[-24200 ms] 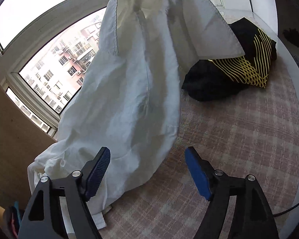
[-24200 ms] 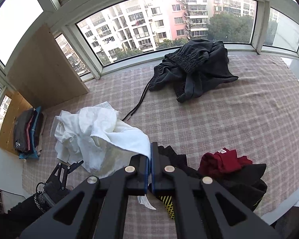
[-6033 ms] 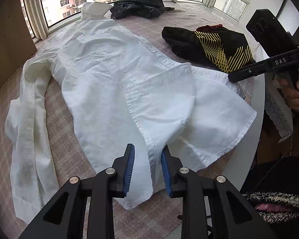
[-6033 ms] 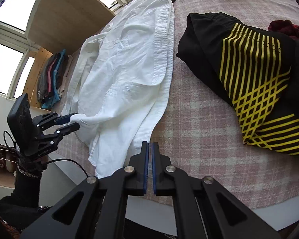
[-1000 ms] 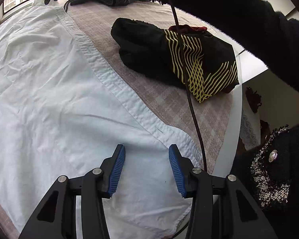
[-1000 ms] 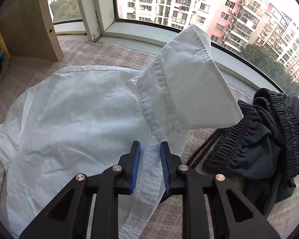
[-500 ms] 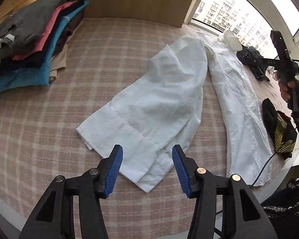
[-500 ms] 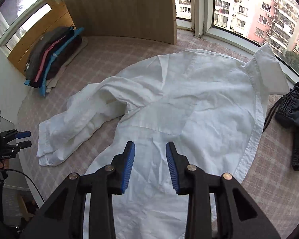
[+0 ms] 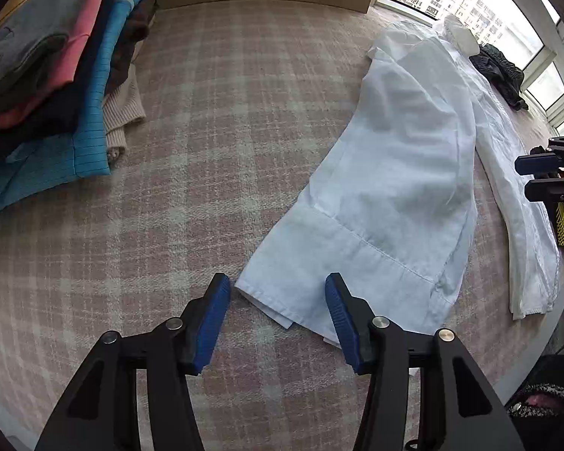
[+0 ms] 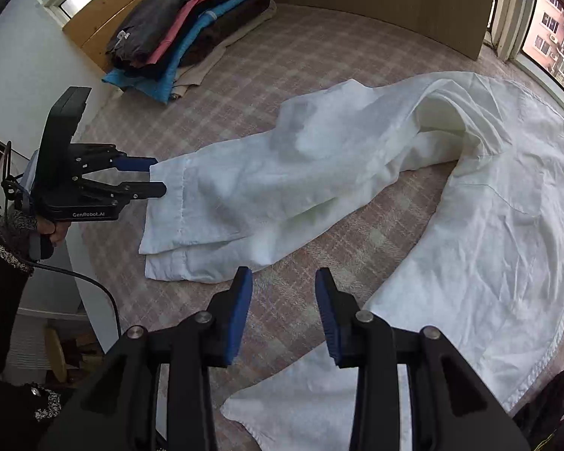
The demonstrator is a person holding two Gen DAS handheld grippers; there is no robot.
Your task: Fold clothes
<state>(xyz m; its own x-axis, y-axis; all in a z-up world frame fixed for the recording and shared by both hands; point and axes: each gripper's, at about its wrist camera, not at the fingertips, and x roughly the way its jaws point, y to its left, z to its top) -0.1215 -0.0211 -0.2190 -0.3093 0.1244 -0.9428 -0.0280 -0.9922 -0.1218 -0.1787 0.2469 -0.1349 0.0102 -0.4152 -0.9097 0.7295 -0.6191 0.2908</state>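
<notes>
Left tongs (image 9: 278, 300) moved closer, released, astride white shirt (image 9: 394, 173) cuff, right tongs (image 10: 284, 297) released

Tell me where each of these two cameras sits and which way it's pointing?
Left wrist: rides the left gripper, looking forward and down at the white shirt's sleeve cuff; its two open blue-padded fingers show.
Right wrist: rides the right gripper, looking across the shirt toward the folded clothes stack; its open fingers and the person's dark sleeve show.
Shared: the shirt, the stack, and each view catches the other gripper.
</notes>
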